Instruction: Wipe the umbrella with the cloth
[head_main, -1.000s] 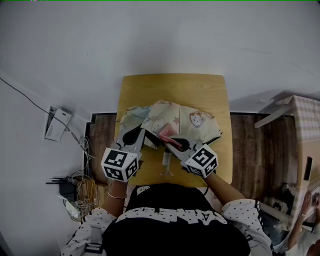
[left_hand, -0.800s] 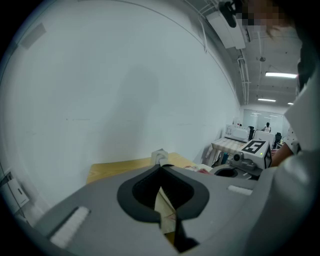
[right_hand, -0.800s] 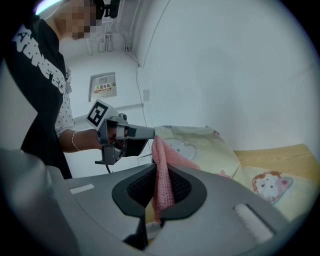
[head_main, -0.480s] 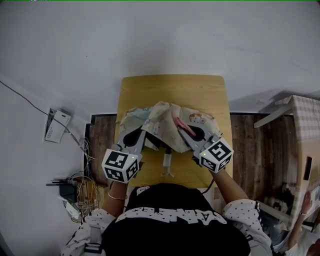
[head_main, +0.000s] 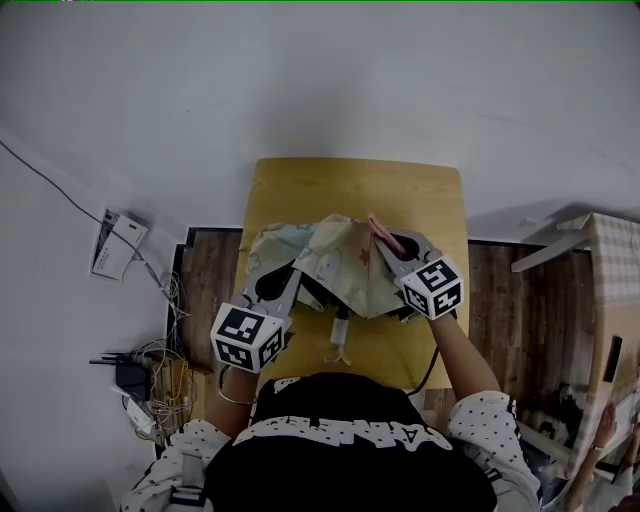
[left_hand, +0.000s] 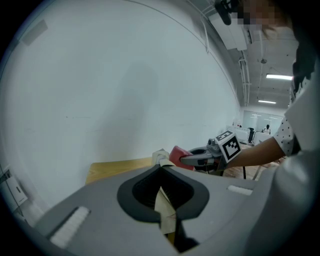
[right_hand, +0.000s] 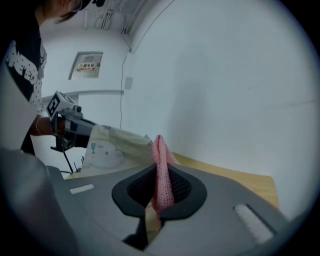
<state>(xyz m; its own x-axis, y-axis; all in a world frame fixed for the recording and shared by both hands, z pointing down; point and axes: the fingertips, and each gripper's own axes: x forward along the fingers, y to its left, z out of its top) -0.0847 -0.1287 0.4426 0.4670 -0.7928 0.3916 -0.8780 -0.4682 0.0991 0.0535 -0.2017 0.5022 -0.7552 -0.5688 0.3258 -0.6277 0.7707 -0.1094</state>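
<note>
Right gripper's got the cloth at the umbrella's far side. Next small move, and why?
Probably draw the right gripper back toward you across the umbrella. Its jaws pinch the pink cloth at the canopy's far side, while the left gripper is shut on the umbrella's fabric and should hold it steady.

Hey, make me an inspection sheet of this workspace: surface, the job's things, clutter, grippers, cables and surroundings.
Surface: wooden table, set against the wall.
Job's things: umbrella lies on the table, canopy loose, handle toward the person; pink cloth at the canopy's right side.
Clutter: white box on the floor at left.
Grippers: left gripper shut on the umbrella's fabric; right gripper shut on the pink cloth.
Cables: tangle of cables on the floor at left.
Surroundings: white wall, wooden floor, checked table at right.
</note>
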